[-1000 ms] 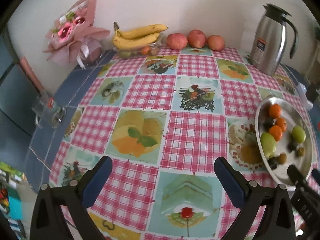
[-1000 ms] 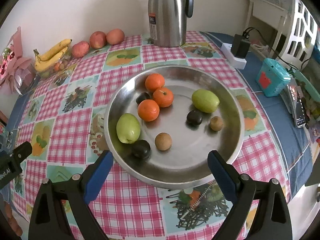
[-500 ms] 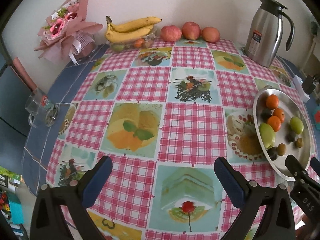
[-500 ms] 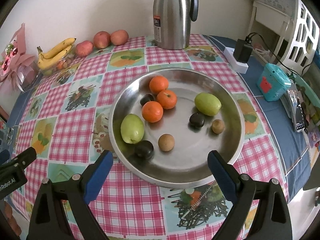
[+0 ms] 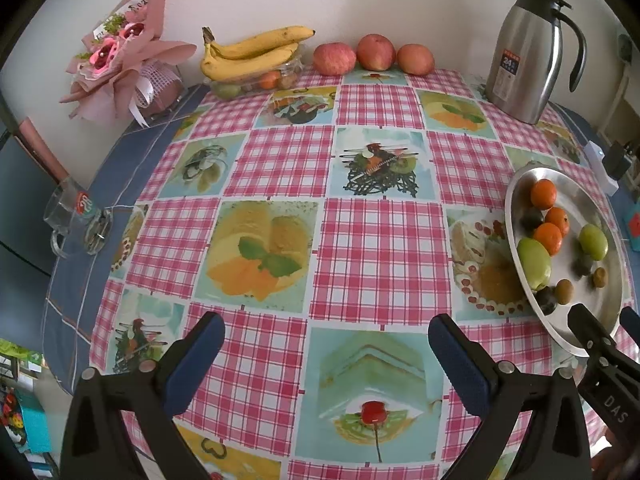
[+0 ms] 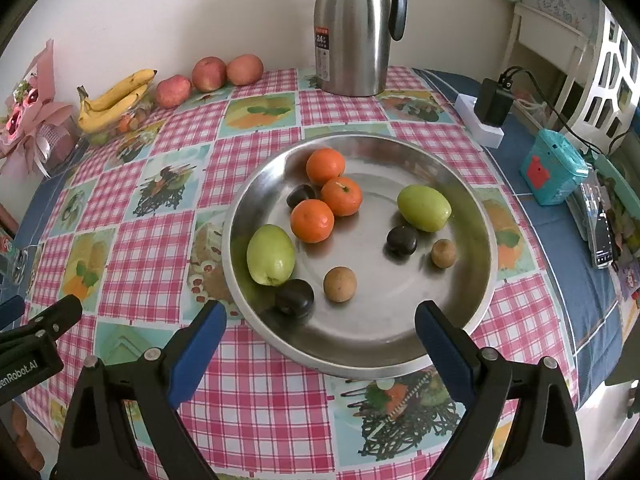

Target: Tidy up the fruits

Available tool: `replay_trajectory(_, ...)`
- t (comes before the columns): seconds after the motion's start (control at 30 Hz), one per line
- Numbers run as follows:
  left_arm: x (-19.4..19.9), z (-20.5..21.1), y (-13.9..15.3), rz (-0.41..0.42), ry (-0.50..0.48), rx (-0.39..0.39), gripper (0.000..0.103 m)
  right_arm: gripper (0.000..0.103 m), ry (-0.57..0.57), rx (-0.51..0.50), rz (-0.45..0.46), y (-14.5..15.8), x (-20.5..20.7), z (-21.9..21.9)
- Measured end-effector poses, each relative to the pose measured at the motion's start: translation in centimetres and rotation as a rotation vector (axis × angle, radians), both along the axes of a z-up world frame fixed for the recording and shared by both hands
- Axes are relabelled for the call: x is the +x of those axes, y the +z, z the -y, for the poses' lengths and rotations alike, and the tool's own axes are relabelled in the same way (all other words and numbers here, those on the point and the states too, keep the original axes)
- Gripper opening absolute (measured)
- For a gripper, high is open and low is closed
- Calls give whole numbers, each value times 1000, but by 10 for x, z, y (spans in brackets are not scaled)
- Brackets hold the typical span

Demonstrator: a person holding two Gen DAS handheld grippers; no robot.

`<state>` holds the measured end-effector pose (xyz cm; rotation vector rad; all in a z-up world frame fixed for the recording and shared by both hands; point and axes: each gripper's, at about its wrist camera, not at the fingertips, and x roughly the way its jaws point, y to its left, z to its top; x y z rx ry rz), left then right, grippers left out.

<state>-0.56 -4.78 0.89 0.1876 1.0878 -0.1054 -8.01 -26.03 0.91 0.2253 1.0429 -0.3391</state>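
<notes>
A steel plate [image 6: 476, 216] on the checked tablecloth holds three oranges [image 6: 312, 220], two green fruits [image 6: 270, 256], three dark plums [image 6: 294, 298] and two small brown fruits [image 6: 340, 284]. The plate shows at the right of the left wrist view [image 5: 514, 184]. My right gripper [image 6: 320, 336] is open and empty, over the plate's near rim. My left gripper [image 5: 326, 344] is open and empty above the tablecloth, left of the plate. Bananas [image 5: 252, 54] on a clear box of fruit [image 5: 260, 80] and three apples [image 5: 374, 54] lie by the far wall.
A steel thermos jug [image 6: 352, 28] stands behind the plate. A pink bouquet [image 5: 124, 64] is at the far left, a glass mug [image 5: 76, 220] near the left edge. A power strip with a plug [image 6: 486, 120] and a teal box [image 6: 554, 172] lie right of the plate.
Both grippers have pulled back and risen a little, so more of the table shows. Both stay open. Nothing on the table has moved.
</notes>
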Motion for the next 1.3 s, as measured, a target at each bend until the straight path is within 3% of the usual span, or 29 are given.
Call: replay_trajectory(1.3, 3, -1, -5, -25, 3, -10, 103, 96, 5, 4, -14, -4, 1, -1)
